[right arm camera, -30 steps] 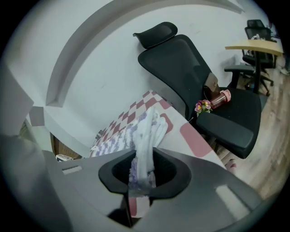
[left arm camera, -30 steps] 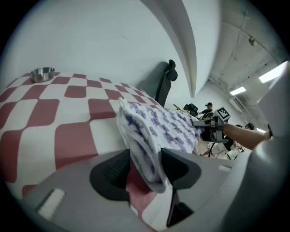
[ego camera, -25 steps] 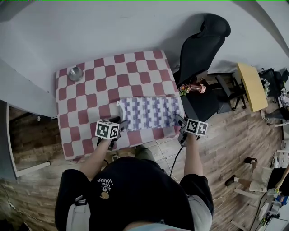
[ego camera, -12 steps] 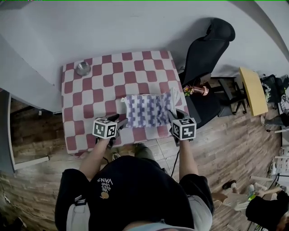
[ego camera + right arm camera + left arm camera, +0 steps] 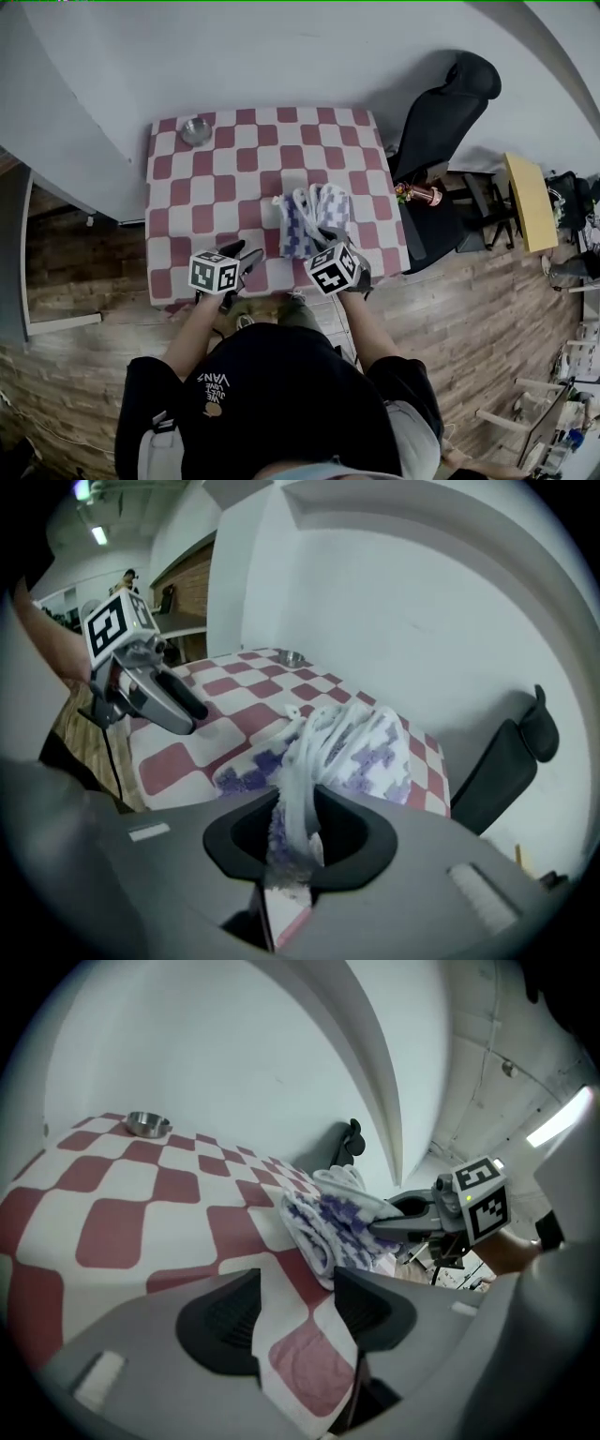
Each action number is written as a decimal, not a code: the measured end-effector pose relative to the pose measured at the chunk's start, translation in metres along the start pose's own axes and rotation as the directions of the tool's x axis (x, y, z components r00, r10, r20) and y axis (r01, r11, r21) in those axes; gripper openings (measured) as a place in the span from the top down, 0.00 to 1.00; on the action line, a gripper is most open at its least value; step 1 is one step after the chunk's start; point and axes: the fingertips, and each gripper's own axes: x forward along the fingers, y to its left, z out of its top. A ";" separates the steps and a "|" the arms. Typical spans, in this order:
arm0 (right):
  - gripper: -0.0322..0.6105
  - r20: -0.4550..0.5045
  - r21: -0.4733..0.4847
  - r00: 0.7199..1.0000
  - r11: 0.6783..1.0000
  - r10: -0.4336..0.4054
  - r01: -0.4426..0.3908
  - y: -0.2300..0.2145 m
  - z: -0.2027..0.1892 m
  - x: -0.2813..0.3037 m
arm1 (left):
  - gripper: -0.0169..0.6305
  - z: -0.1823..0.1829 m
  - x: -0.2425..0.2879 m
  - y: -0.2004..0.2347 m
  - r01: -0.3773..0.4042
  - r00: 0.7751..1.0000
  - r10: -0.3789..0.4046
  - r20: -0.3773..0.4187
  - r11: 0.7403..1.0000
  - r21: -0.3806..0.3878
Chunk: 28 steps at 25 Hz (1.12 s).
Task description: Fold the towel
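Purple-white towel (image 5: 305, 214), one, pinched by right gripper (image 5: 328, 242); left gripper (image 5: 248, 259) spread; one metal bowl (image 5: 196, 131).

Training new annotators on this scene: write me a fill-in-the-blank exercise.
The right claw is shut on the ___.
The left claw stands ___ and empty.
The metal bowl rests on a tablecloth checked white and ___.
Missing words: towel, open, red.
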 end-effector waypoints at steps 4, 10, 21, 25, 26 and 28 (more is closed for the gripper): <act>0.80 -0.033 -0.075 0.999 0.997 0.020 -0.022 0.030 0.004 0.018 | 0.63 -0.012 -0.019 0.008 -0.022 1.000 0.022 0.008 1.000 -0.017; 0.67 -0.014 -0.104 0.998 0.993 0.055 -0.056 0.067 0.015 0.033 | 0.63 -0.021 -0.036 0.021 -0.041 0.999 0.042 0.018 0.998 -0.036; 0.60 0.325 0.123 0.945 0.992 -0.041 0.001 0.031 0.070 -0.027 | 0.63 -0.017 -0.039 0.021 -0.030 0.999 0.030 0.030 0.999 -0.031; 0.61 0.238 0.199 0.956 0.972 -0.172 0.125 -0.023 0.045 -0.021 | 0.63 -0.007 -0.035 0.016 -0.018 0.998 0.021 0.062 0.999 -0.045; 0.61 0.211 0.199 0.964 0.973 -0.161 0.119 -0.024 0.039 -0.013 | 0.63 -0.004 -0.034 0.014 -0.015 0.997 0.019 0.073 0.999 -0.047; 0.60 0.165 0.182 0.980 0.980 -0.111 0.080 -0.016 0.027 0.004 | 0.63 0.002 -0.033 0.010 -0.014 0.996 0.018 0.089 0.999 -0.047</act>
